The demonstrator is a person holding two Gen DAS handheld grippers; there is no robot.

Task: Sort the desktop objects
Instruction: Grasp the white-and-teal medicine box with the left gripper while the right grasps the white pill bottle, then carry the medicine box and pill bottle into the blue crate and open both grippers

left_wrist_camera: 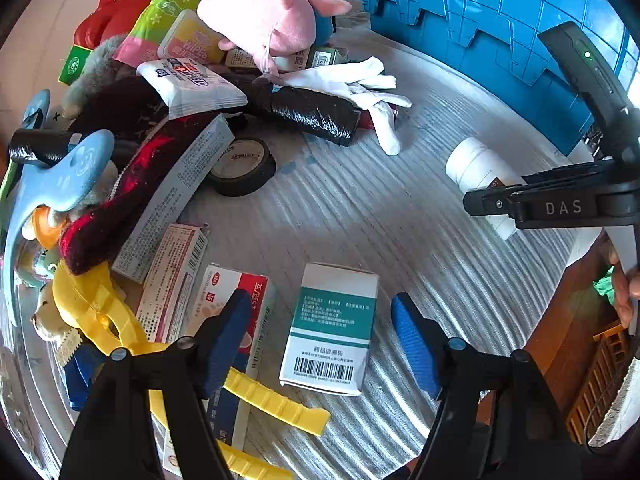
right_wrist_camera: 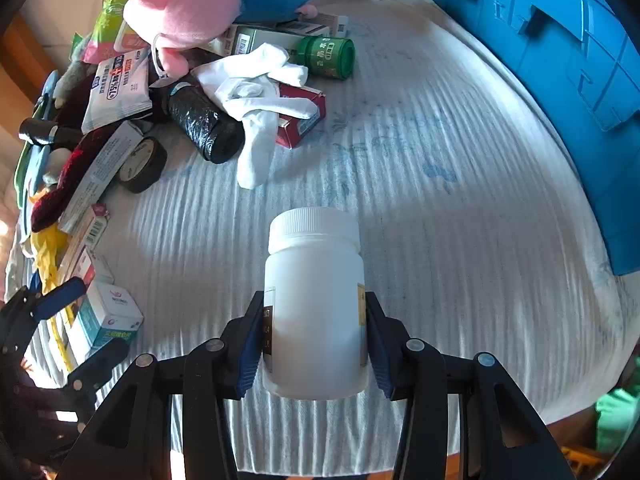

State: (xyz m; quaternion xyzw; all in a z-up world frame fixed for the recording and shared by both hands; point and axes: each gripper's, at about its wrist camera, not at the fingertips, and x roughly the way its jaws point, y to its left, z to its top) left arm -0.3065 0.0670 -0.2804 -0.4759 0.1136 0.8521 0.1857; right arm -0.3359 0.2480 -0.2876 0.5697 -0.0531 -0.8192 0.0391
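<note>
We are holding the right gripper [right_wrist_camera: 314, 344] low over the striped white cloth [right_wrist_camera: 460, 208], its blue pads [right_wrist_camera: 252, 354] pressing both sides of a white bottle [right_wrist_camera: 316, 300] that is pointing cap-forward, away from us. In the left wrist view the same bottle [left_wrist_camera: 480, 176] is showing at the right, clamped in the black tool. We are keeping the left gripper [left_wrist_camera: 320, 344] spread wide and holding nothing, its fingers framing a white and teal medicine box [left_wrist_camera: 332, 328] lying flat on the cloth between them.

To the left a heap of things is crowding the cloth: a pink plush toy [right_wrist_camera: 188, 4], a white glove [right_wrist_camera: 260, 92] draped over a red box [right_wrist_camera: 304, 116], a black roll [right_wrist_camera: 204, 120], a ring of black tape [right_wrist_camera: 142, 164], a green bottle [right_wrist_camera: 328, 56] on its side, wipe packets [right_wrist_camera: 120, 88] and more cartons. Yellow plastic tongs [left_wrist_camera: 264, 396] are lying near the left fingers. A blue crate [right_wrist_camera: 560, 72] is standing along the cloth's far right edge. Brown wood is showing beyond the near edge.
</note>
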